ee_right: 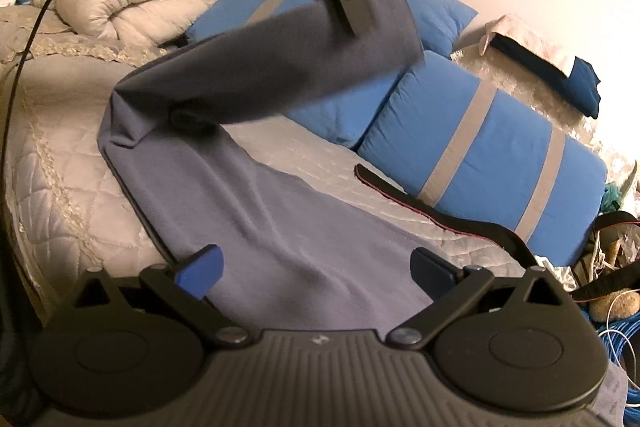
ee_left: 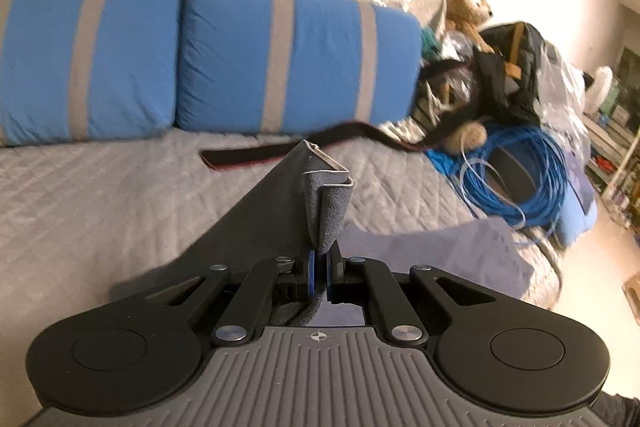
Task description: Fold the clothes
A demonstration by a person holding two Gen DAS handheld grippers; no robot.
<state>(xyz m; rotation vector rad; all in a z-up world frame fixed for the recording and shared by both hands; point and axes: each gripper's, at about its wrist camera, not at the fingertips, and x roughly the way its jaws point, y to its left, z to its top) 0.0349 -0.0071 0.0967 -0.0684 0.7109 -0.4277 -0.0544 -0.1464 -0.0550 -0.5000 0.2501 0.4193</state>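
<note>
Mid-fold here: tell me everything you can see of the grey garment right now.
The grey garment looks like soft, fleecy knit, blue-grey, with a hemmed edge. Most of it lies flat on the quilted bed cover. One end is lifted off the bed, clamped in the shut left hand-held gripper. The right hand-held gripper hovers open above the flat part.

Each wrist camera looks obliquely down, close above the bed [ee_left: 100, 187]; both views share the striped blue pillows [ee_left: 288, 55].
</note>
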